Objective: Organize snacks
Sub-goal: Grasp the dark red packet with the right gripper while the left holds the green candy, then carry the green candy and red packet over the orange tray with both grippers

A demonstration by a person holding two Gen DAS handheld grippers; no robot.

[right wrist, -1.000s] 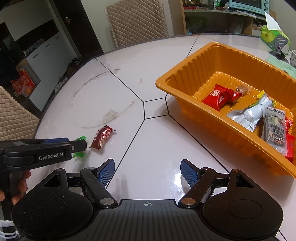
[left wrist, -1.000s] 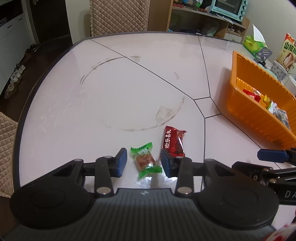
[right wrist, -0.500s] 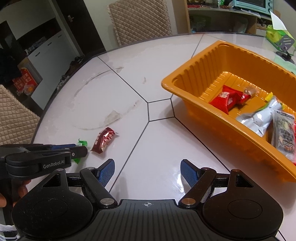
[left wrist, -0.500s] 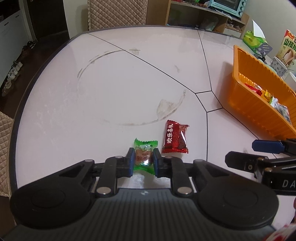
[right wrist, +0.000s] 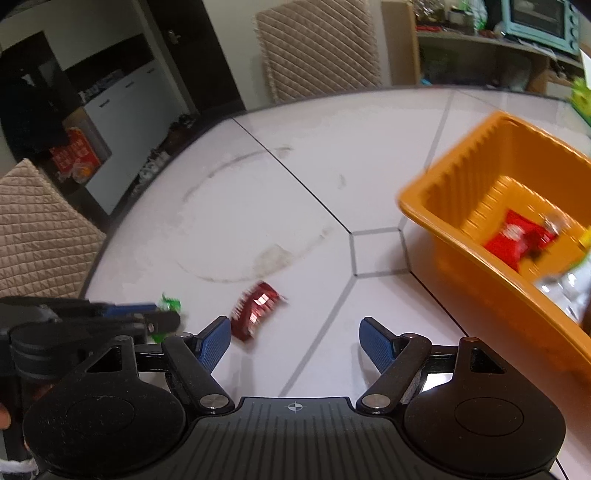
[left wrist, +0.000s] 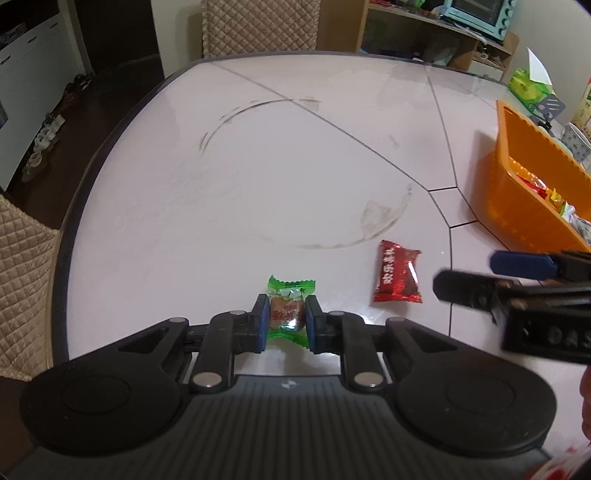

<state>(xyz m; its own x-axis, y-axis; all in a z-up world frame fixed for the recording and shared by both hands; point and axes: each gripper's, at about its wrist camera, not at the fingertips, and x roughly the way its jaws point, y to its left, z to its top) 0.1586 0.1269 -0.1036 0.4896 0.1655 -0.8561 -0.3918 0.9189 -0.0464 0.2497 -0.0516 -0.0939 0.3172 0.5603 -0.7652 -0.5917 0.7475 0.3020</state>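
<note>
My left gripper [left wrist: 285, 321] is shut on a green-wrapped candy [left wrist: 291, 291], low over the white table near its front edge. To its right a red snack packet [left wrist: 397, 271] lies flat on the table. In the right wrist view this red packet [right wrist: 256, 308] sits just ahead of the left fingertip of my right gripper [right wrist: 295, 341]. That gripper's jaws are closing with nothing between them. The orange basket [right wrist: 443, 218] stands to the right with several snacks in it. The green candy [right wrist: 169, 303] shows partly behind the left gripper's fingers.
The table's dark rim [left wrist: 110, 147] curves along the left. Quilted chairs [right wrist: 317, 48] stand at the far side and at the left. A shelf with a teal oven [left wrist: 480, 16] and a green tissue box [left wrist: 528, 83] lie beyond the basket [left wrist: 517, 192].
The left jaws came together on the green candy. The right gripper slid left toward the red packet, and its jaws narrowed a little.
</note>
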